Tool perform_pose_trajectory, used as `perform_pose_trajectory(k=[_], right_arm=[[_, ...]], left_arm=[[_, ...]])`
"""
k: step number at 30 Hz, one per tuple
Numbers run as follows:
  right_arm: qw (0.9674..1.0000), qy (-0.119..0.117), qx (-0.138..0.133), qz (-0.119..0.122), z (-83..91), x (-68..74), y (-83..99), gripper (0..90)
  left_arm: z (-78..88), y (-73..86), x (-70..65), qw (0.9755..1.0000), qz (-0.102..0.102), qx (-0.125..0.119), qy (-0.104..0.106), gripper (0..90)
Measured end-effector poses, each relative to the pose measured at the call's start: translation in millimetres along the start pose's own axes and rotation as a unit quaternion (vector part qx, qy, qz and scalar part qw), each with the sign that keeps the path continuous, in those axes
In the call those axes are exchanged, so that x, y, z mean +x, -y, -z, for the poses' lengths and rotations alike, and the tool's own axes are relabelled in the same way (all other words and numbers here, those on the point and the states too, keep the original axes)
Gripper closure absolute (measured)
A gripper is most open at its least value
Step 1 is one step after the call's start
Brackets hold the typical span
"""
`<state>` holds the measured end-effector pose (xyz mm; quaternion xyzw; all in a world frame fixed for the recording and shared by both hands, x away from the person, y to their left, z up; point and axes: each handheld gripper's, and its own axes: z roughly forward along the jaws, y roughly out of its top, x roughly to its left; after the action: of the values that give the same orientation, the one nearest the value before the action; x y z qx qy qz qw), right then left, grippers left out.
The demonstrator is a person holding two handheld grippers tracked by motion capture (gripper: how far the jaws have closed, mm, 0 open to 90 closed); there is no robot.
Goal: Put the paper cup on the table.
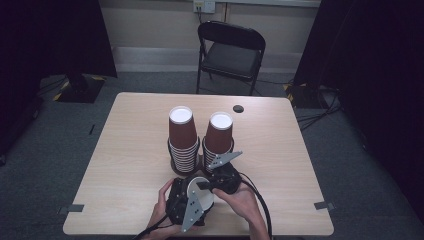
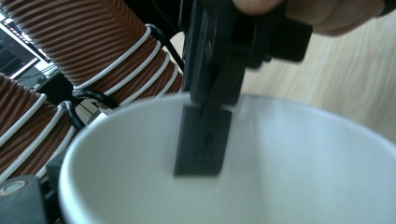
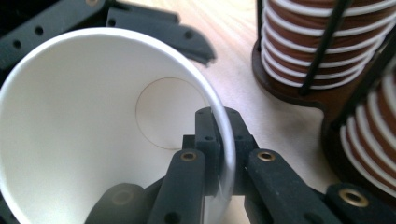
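Observation:
A single paper cup (image 1: 201, 191), brown outside and white inside, lies tilted near the table's front edge with its mouth toward me. My right gripper (image 3: 219, 140) is shut on the cup's rim (image 3: 223, 116), one finger inside the wall and one outside. In the left gripper view that inner finger (image 2: 203, 140) reaches into the cup (image 2: 289, 168). My left gripper (image 1: 190, 196) has its jaws spread wide on either side of the cup's body, and its fingers (image 3: 159, 30) flank the cup without a visible squeeze.
Two tall stacks of upturned brown cups (image 1: 182, 137) (image 1: 218, 140) stand in black wire holders mid-table, just beyond my hands. A small black disc (image 1: 238, 108) lies at the far side of the wooden table (image 1: 125, 150). A folding chair (image 1: 230, 50) stands behind it.

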<state>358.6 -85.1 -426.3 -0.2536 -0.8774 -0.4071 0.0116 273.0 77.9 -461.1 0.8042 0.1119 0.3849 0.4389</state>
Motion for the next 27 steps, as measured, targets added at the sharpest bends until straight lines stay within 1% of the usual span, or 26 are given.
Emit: perform_pose_trajectory(k=[3,5,12,13,14,15,16,18,19,20,22,23,24,25,27], right_arm=[[1.0000,0.001,-0.001,-0.003,-1.6,0.2,0.2,87.0],[1.0000,0.002,0.000,-0.003,-1.5,0.3,0.4,87.1],[0.9999,0.010,-0.004,-0.009,-0.9,-2.4,0.1,86.9],[0.9998,0.013,-0.006,-0.011,-1.6,-3.6,-0.3,86.8],[0.9998,0.015,-0.007,-0.013,-2.2,-4.8,-0.2,86.5],[0.9998,0.013,-0.008,-0.016,-2.5,-5.4,0.0,86.4],[0.9998,0.012,-0.007,-0.017,-2.7,-6.1,0.4,86.0],[0.9997,0.012,-0.008,-0.018,-2.4,-6.3,0.8,84.9],[0.9997,0.012,-0.010,-0.018,-0.9,-6.1,1.4,82.1],[0.9997,0.012,-0.010,-0.018,-0.9,-6.1,1.4,82.1],[0.9996,0.015,-0.012,-0.020,0.8,-5.5,1.6,81.3],[0.9996,0.014,-0.014,-0.021,1.8,-5.8,1.8,80.1],[0.9994,0.016,-0.018,-0.024,3.2,-6.0,1.9,79.2],[0.9992,0.020,-0.026,-0.024,5.2,-6.6,2.3,76.5],[0.9991,0.020,-0.029,-0.025,6.0,-6.9,2.5,75.5]], left_arm=[[0.0,2.6,0.7,1.0000,0.003,-0.005,0.005,5.3],[-0.2,3.8,0.8,1.0000,0.002,-0.009,0.004,5.9],[-3.4,4.9,4.1,0.9999,0.006,-0.006,0.007,7.8],[-5.4,5.7,5.5,0.9999,0.008,-0.002,0.007,7.9],[-6.3,6.2,5.3,0.9999,0.015,-0.005,0.004,7.9],[-6.4,6.4,5.9,0.9998,0.020,-0.004,0.009,7.9],[-6.7,6.5,5.7,0.9996,0.026,-0.004,0.006,7.9],[-6.7,6.5,6.3,0.9995,0.030,-0.004,0.008,8.1],[-6.5,7.0,7.8,0.9988,0.046,-0.009,0.012,8.3],[-6.5,7.0,7.8,0.9988,0.046,-0.009,0.012,8.4],[-6.2,7.7,8.8,0.9984,0.055,-0.012,0.010,8.5],[-6.1,8.1,10.2,0.9982,0.058,-0.012,0.013,8.6],[-5.6,8.3,10.6,0.9982,0.058,-0.009,0.012,8.6],[-5.6,8.7,11.1,0.9979,0.063,-0.013,0.012,8.6],[-5.7,9.3,12.0,0.9975,0.068,-0.015,0.010,8.6]])
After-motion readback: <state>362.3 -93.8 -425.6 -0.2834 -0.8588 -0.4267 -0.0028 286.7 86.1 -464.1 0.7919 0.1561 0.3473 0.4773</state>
